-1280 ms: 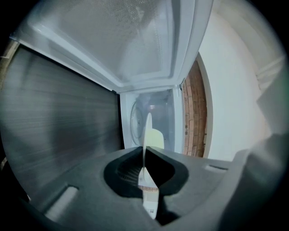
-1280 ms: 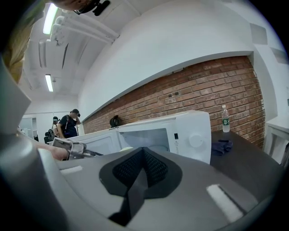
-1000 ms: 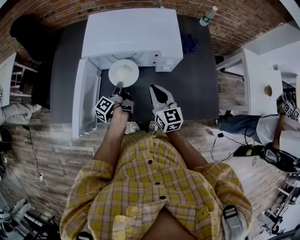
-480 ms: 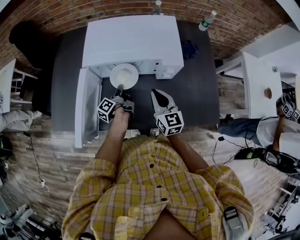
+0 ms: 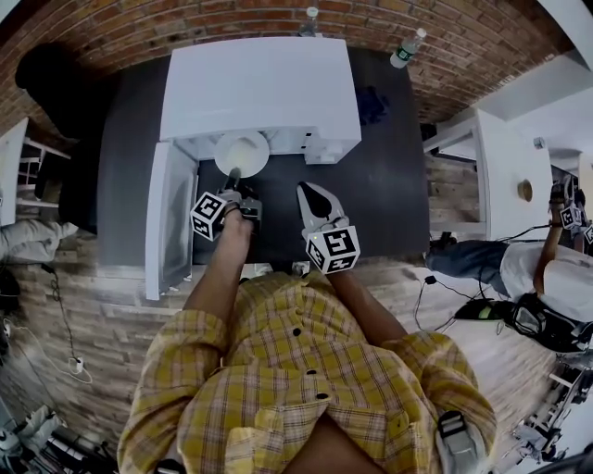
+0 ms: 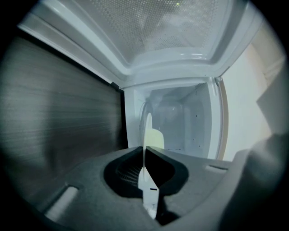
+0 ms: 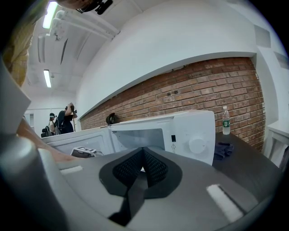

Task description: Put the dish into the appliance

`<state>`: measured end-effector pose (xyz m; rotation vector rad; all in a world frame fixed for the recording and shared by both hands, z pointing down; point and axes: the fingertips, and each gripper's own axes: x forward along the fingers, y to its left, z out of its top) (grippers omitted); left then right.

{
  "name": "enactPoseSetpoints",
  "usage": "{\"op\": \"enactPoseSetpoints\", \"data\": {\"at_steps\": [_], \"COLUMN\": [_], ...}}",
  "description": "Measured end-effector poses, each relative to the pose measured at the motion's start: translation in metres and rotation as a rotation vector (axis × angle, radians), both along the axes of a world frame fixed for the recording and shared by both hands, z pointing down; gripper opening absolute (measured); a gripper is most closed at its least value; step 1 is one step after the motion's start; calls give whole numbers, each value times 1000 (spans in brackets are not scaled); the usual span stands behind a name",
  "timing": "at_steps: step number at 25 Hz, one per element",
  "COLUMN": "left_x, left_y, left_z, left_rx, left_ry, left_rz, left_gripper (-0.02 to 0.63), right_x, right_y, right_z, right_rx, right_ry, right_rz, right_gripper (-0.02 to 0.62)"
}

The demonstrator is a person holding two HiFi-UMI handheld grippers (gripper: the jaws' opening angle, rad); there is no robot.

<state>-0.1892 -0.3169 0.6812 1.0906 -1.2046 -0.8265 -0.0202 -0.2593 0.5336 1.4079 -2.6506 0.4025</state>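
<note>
1. Appliance: white box-shaped microwave oven (image 5: 259,88) on a dark grey countertop (image 5: 389,185), set against a red brick wall (image 5: 139,28); its white door (image 5: 170,218) stands swung wide open at the left of the head view
2. Dish: round white plate (image 5: 242,153), face up, at the mouth of the oven cavity and above the countertop; whether its far rim has crossed the opening cannot be told
3. Left gripper (image 5: 234,174): jaws clamped on the near rim of the plate, which shows edge-on between them in the left gripper view, with the pale cavity straight ahead
4. Right gripper (image 5: 306,192): jaws closed together with nothing between them, held over the countertop just right of the plate and apart from it, pointing at the oven front
5. Surroundings: clear plastic water bottle (image 5: 408,46) upright at the back right of the countertop, apart from the oven
</note>
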Motion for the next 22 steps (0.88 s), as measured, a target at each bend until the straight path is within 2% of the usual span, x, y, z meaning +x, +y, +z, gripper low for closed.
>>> {"op": "enactPoseSetpoints", "data": {"at_steps": [14,22], "left_x": [0,3], "left_y": [-23,-34], "left_z": [8,10], "left_rx": [1,-10], "left_ry": [4,3], "left_rz": [-27,-82], "left_gripper": [11,9], "right_x": [1,5], "right_y": [3,4], "right_z": [-2,-1], "right_rx": [3,2], "right_ry": [6,2], "right_rz": [6,20], "right_gripper": [6,5]}}
